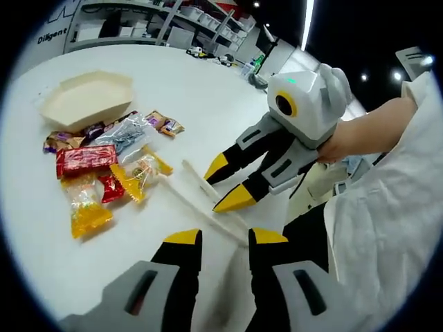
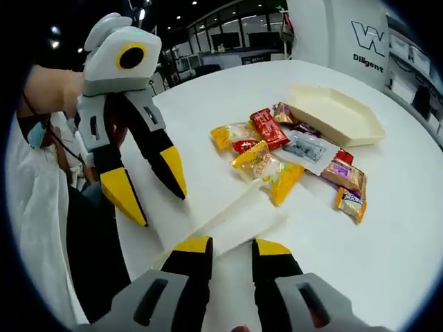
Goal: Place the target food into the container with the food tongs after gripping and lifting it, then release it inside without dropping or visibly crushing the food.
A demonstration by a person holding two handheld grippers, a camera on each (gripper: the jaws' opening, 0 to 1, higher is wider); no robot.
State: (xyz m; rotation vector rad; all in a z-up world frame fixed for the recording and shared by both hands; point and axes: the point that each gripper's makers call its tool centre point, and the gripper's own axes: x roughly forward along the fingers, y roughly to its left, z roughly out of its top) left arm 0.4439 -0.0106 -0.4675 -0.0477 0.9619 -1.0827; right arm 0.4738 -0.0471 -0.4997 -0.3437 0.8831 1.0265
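Lying flat on white table (image 1: 208, 90), pale translucent tongs (image 2: 228, 223), snack packets (image 2: 277, 155) heaped nearby, both claws released.

You stand in a lab or showroom: storage shelves (image 1: 138, 21) at eleven o'clock, ceiling striplight (image 1: 307, 24) at one.

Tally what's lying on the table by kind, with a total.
Tray: 1
Tongs: 1
Snack packets: about 10; they overlap, so the exact count is uncertain
Total: about 12
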